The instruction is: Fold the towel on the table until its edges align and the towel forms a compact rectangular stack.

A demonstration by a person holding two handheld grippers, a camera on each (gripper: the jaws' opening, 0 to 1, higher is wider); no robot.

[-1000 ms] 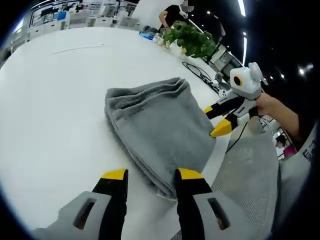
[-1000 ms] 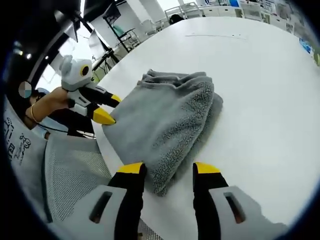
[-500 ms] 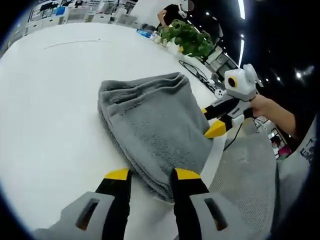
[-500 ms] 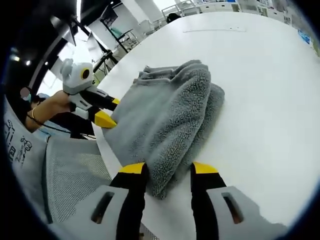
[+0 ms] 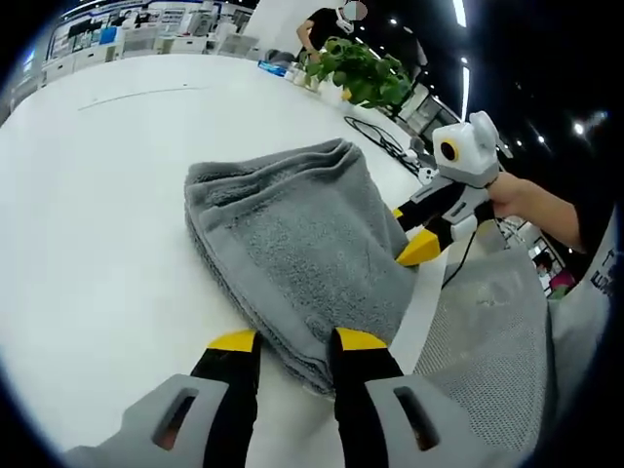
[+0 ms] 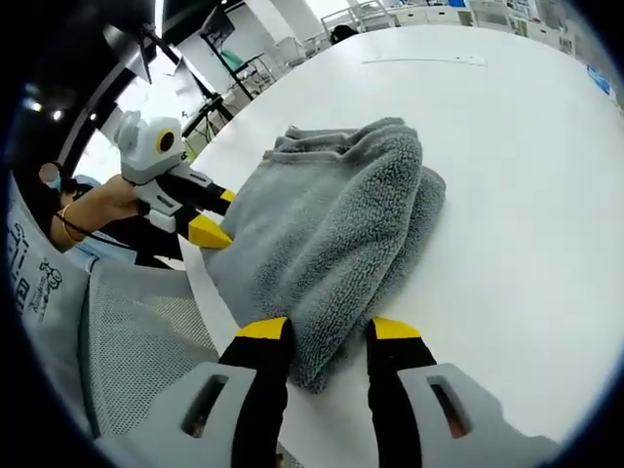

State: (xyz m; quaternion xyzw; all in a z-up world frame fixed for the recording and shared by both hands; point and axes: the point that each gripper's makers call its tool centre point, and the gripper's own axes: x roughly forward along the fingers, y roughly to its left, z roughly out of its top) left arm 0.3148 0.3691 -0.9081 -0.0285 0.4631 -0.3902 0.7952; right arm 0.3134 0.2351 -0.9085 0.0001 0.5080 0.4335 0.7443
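Yellow-tipped fingers of the left gripper stand narrowly parted astride the near corner of the thick grey terry towel; whether they pinch it cannot be told. Fingers of the right gripper likewise straddle the opposite near corner, grip uncertain. Folded into several layers, the towel lies near the edge of the round white table, with a grey mesh chair just beside that edge.
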